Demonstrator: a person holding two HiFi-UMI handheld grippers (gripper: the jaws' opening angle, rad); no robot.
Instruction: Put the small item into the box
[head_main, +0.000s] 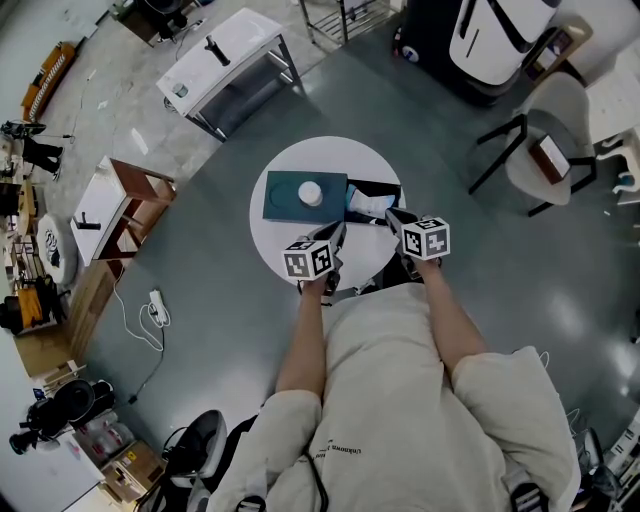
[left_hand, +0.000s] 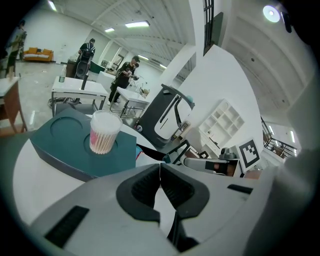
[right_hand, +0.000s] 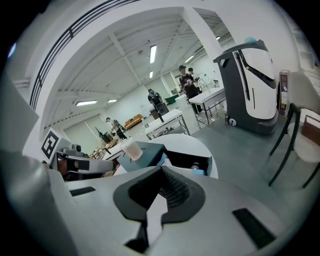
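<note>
Small item: round clear tub of cotton swabs (left_hand: 103, 132), white lid, standing upright in a circular recess of the teal tray (head_main: 285, 195); black open-topped box (head_main: 378, 186) just right of the tray; both on the round white bench (head_main: 270, 232).

swab cup (head_main: 310, 193) on tray (head_main: 282, 197), box (head_main: 376, 186) right

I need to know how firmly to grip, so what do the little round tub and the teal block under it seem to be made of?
Tub: probably thin clear plastic; the pinkish sticks inside show through its wall. Teal block: matte with moulded round recesses, perhaps plastic or coated card; the look leaves that open.
</note>
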